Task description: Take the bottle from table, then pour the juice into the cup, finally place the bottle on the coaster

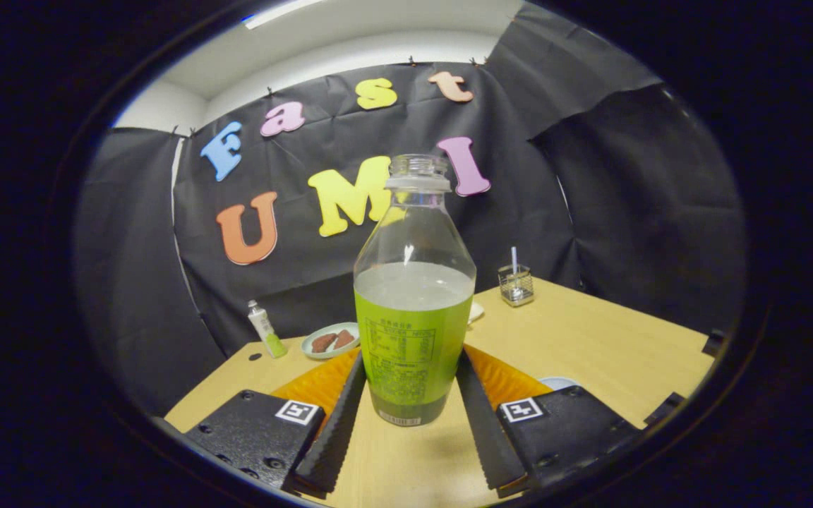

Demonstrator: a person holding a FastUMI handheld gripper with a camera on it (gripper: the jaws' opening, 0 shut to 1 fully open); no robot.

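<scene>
A clear uncapped bottle (413,296) with a green label stands upright between my fingers, holding pale juice up to about the label's top. My gripper (411,361) is shut on it: the left finger (339,416) and the right finger (480,416) both press on the label's sides. The bottle's base sits just over the wooden table (590,339), with a faint shadow beneath; I cannot tell whether it touches. A pale blue round rim (559,382) peeks out just past the right finger. A small clear glass (516,284) with a white stick in it stands far back on the right.
A small plate (332,340) with brown pieces lies beyond the left finger, and a white-and-green tube (265,329) stands further left near the table's back corner. A white flat thing (476,311) shows behind the bottle. Black cloth walls close in the back and sides.
</scene>
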